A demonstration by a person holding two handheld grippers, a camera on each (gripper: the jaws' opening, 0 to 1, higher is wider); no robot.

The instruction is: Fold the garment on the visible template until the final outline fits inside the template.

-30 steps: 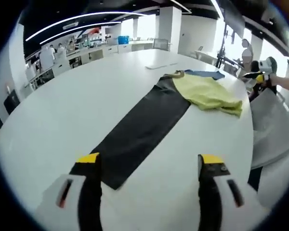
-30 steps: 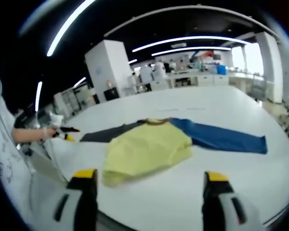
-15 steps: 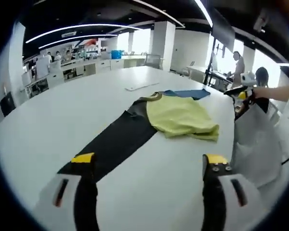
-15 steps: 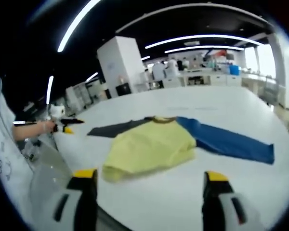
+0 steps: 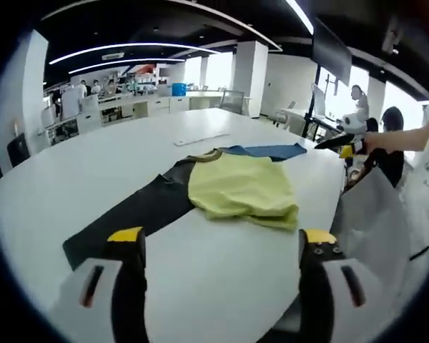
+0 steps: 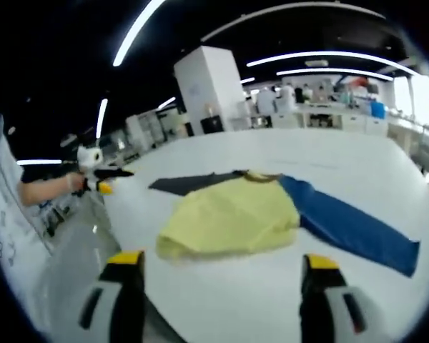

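The garment (image 5: 239, 187) is laid out on the white table (image 5: 93, 161), its yellow body bunched in the middle, a black sleeve (image 5: 132, 214) stretched to one side of the body and a blue sleeve (image 5: 264, 151) to the other. No template outline can be made out on the table, so the fit cannot be judged.

Compared with a second ago, the garment is seen lower and nearer in the left gripper view, and the black sleeve is foreshortened; in the right gripper view the blue sleeve (image 6: 350, 230) is swung toward the lower right. These shifts are taken as movement of the cameras, not of the cloth: the folds of the yellow body appear unchanged. It is judged that both hands are being brought down toward the sleeve ends and that no fold has been started.

The left tongs (image 5: 218, 239) are held wide apart, nothing between them, just short of the black sleeve's end. The right tongs (image 6: 222, 264) are likewise spread wide and empty, near the yellow hem.

In the left gripper view the right tongs are seen beyond the yellow body, in a hand, along with a thin strip (image 5: 201, 138) past the collar. In the right gripper view the full blue sleeve is shown, and the left tongs beyond the black sleeve (image 6: 189, 184).
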